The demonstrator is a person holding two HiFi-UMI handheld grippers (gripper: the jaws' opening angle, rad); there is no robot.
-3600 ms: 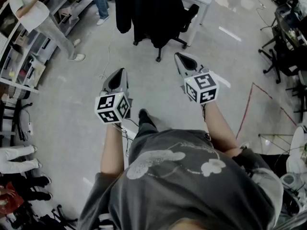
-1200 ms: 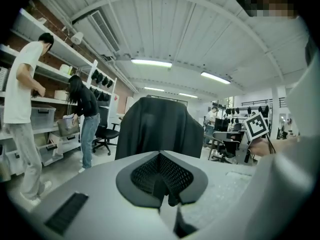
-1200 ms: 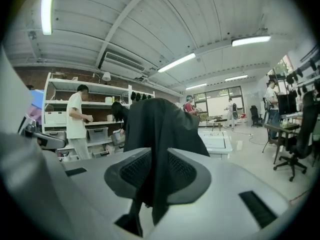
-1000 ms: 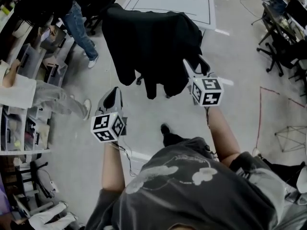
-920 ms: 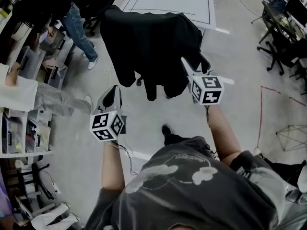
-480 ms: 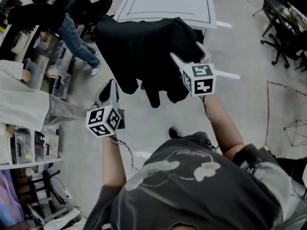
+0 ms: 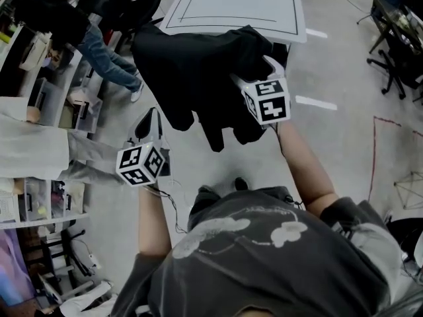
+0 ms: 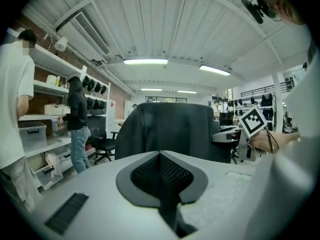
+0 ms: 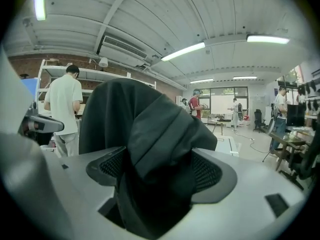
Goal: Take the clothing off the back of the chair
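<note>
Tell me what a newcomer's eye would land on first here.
The black garment hangs spread wide at the head view's top centre. The right claw reaches into its right edge; its jaws have just been opening wide, with fabric between them. The left claw hangs shut and empty, lower left.

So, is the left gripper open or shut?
Shut: the left gripper has its jaws pressed together, with nothing between them.

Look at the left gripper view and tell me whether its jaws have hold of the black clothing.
No, the left gripper's jaws are shut together on nothing, and the black clothing hangs ahead of them, untouched.
</note>
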